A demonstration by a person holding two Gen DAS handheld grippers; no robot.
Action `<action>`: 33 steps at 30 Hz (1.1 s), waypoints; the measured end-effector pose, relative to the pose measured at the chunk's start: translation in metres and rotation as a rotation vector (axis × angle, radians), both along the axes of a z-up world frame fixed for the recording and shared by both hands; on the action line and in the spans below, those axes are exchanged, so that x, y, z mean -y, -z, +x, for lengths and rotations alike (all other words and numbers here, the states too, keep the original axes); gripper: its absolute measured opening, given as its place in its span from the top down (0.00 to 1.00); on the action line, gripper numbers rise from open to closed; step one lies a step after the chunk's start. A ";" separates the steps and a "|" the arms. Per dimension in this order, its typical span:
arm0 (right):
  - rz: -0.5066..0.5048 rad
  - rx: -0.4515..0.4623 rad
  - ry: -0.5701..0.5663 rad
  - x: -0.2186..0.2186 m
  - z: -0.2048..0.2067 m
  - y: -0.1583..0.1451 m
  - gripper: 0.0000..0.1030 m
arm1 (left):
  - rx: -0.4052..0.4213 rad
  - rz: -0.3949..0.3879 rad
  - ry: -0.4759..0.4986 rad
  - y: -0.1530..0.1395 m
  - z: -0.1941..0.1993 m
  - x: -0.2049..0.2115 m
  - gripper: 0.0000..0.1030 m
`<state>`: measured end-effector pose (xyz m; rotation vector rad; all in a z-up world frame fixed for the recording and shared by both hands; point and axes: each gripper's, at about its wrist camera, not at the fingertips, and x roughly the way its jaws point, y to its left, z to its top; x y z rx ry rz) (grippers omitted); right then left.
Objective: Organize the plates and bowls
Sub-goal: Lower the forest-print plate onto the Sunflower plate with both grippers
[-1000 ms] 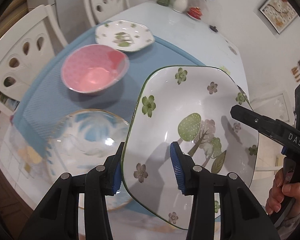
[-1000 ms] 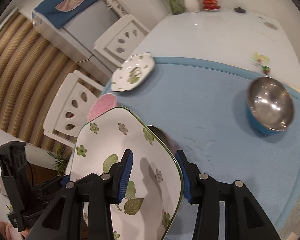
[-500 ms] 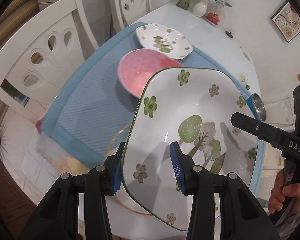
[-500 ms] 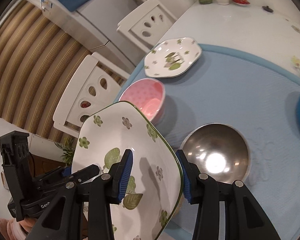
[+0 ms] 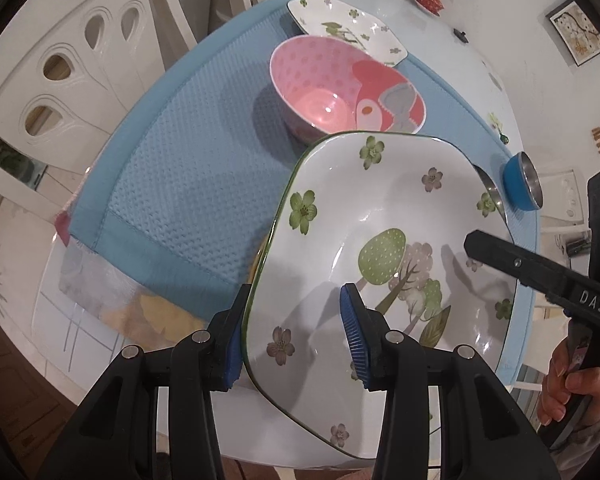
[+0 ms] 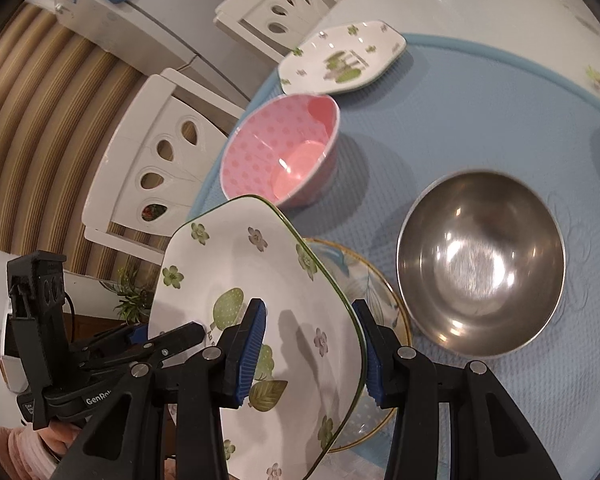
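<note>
My left jaws pinch one rim of the flowered square plate and my right jaws pinch the opposite rim — the plate hangs tilted between them above the gold-rimmed glass plate. Beyond, on the blue mat over the surface, stand the pink bowl, the steel bowl and a second flowered plate.
</note>
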<state>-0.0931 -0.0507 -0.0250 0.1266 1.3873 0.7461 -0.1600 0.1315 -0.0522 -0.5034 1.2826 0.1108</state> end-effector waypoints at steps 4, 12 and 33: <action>-0.020 -0.014 0.011 0.001 -0.007 0.010 0.58 | -0.018 -0.015 0.028 0.011 0.002 0.001 0.62; -0.043 -0.056 0.024 0.006 -0.014 0.031 0.58 | -0.054 -0.008 0.059 0.029 0.005 0.005 0.62; -0.048 -0.129 0.070 0.022 -0.006 0.055 0.58 | -0.095 0.056 0.110 0.037 0.031 0.026 0.62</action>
